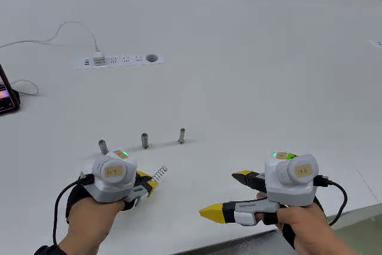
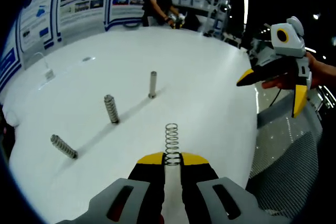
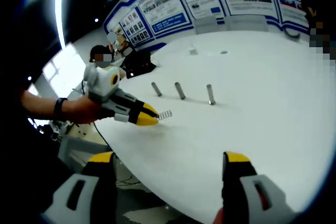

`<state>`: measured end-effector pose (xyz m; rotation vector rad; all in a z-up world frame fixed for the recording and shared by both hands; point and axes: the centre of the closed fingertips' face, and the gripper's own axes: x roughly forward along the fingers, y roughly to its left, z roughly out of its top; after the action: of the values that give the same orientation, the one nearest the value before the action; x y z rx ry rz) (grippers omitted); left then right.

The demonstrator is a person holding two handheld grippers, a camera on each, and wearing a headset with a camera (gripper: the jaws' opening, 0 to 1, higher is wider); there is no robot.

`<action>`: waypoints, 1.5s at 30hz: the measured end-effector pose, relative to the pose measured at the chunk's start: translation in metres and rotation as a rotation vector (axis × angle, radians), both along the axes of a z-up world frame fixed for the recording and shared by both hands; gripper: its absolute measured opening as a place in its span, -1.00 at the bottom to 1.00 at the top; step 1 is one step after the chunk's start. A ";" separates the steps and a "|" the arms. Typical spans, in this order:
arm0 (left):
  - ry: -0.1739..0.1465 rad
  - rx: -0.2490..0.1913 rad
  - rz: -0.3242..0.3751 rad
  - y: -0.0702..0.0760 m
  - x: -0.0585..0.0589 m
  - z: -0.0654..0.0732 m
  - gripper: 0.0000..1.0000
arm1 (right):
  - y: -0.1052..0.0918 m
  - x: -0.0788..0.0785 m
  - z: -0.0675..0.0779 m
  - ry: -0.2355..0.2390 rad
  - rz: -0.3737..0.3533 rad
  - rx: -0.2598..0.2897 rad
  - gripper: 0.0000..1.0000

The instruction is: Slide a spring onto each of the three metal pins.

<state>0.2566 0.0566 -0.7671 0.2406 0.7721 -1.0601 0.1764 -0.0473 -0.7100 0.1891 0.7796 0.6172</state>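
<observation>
Spring clamped in the closed left gripper (image 1: 148,182), right gripper (image 1: 227,193) held wide open over a white table (image 1: 250,88).

In the left gripper view, the yellow-tipped jaws of the left gripper (image 2: 170,158) are seen pressed together on the near end of a loose spring (image 2: 171,139). The rest of the coil sticks out past the tips, toward a row of three metal pins standing on the table. The left pin (image 2: 64,146) and the middle pin (image 2: 111,108) are each sleeved in a coil. The right-hand pin (image 2: 153,84) is bare. The held spring is kept near the pins but apart from them. The right gripper's jaws are spread far apart with nothing between them, near the table's front edge, well apart from the pins.
</observation>
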 end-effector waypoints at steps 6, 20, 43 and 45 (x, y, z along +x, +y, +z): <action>-0.005 -0.021 0.021 0.007 -0.001 0.010 -0.80 | 0.007 0.005 0.004 -0.009 0.019 0.001 0.69; -0.028 -0.048 0.031 0.016 -0.001 0.034 -0.80 | 0.024 0.012 0.004 -0.020 0.065 0.004 0.68; -0.088 -0.048 -0.078 0.019 -0.030 0.074 -0.80 | 0.065 0.030 0.032 -0.032 0.118 0.207 0.21; -0.089 -0.054 -0.092 0.015 -0.034 0.078 -0.80 | 0.067 0.030 0.035 -0.030 0.118 0.234 0.10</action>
<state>0.2229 0.0714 -0.6895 0.2772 0.6567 -1.1477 0.2061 0.0201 -0.6752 0.3488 0.6926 0.8220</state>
